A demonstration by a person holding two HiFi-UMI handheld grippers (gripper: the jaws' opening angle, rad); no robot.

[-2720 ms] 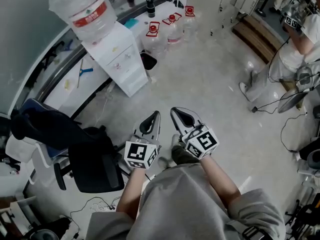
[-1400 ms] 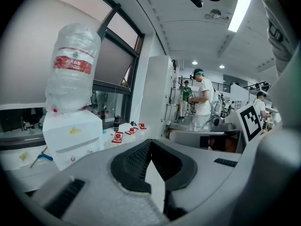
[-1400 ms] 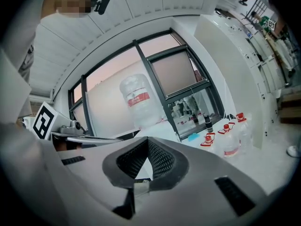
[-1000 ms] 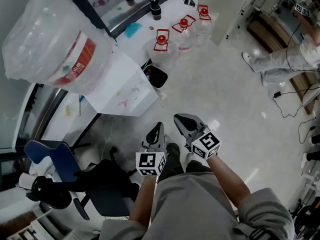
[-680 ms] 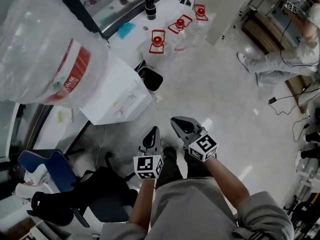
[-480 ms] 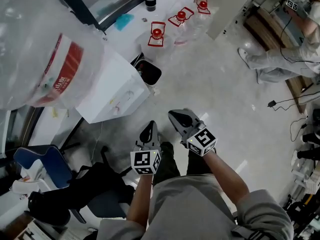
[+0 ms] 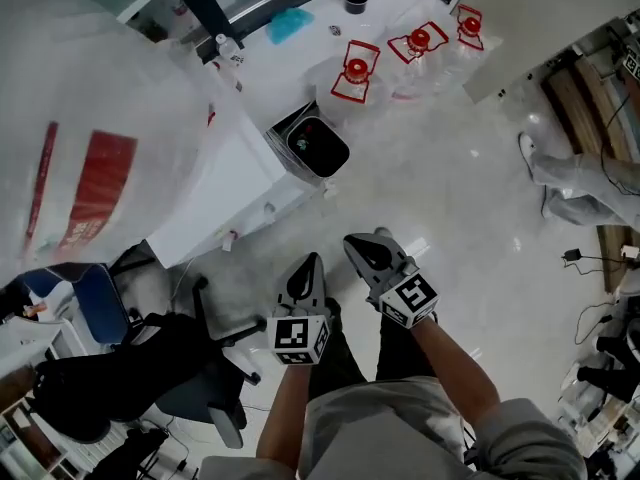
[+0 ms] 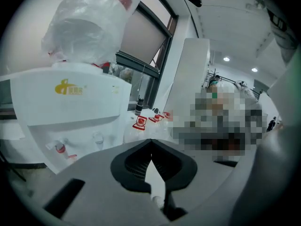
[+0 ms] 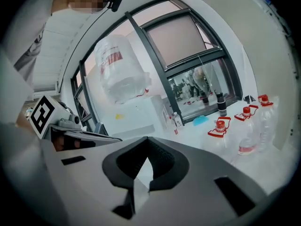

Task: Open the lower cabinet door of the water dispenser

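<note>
Our left gripper (image 7: 305, 267) and right gripper (image 7: 362, 249) are both closed on nothing, side by side and well short of the dispenser (image 7: 232, 180) up to our left. We judge this to be the approach: next we must get low at its front and part one pair of jaws for the door. The dispenser is white, with taps and a wrapped bottle (image 7: 75, 138) on top that hides the door from us.

Bright, even indoor light fills the room, and the pale floor (image 7: 470, 168) gives back soft glare at mid-frame. In the head view the bottle (image 7: 80, 148) smears with motion blur. Both gripper views bend hard toward dark round edges; in the left one, ceiling lamps (image 8: 226, 59) glow small and the white dispenser (image 8: 70, 112) nearly washes out.
</note>
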